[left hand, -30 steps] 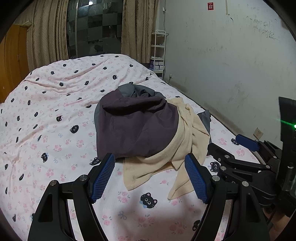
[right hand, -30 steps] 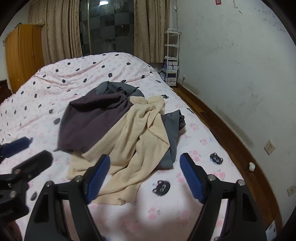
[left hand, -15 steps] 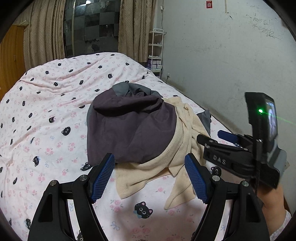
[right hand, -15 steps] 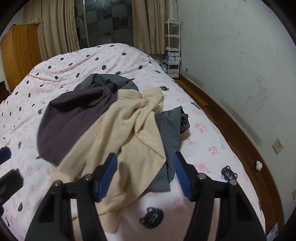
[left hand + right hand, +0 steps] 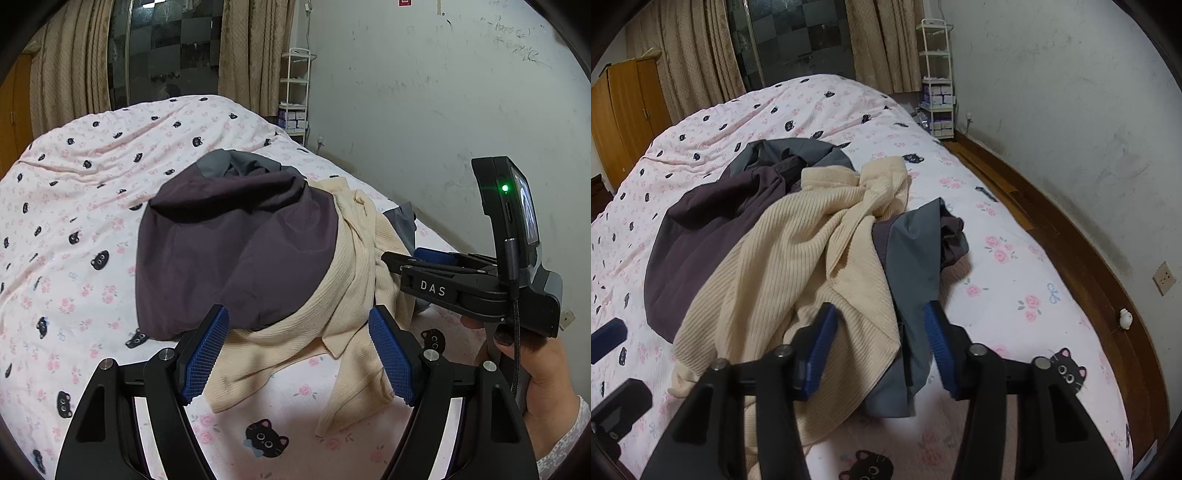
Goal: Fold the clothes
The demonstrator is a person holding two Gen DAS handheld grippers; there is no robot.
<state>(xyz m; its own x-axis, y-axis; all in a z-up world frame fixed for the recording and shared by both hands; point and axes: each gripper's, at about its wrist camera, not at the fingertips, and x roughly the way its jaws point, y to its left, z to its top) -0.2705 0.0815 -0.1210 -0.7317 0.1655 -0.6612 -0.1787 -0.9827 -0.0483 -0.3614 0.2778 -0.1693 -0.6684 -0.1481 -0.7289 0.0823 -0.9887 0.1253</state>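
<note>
Reaching into the unfolded heap on the bed [image 5: 1015,236], you held the right gripper [image 5: 881,332], fingers spread and empty, over the cream knit sweater [image 5: 798,258], left gripper [image 5: 297,354] likewise agape; closing on one hem seemed next.

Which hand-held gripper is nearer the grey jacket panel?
Right hand-held gripper: it is open over the grey jacket panel. Left hand-held gripper hangs before the dark purple fabric.
</note>
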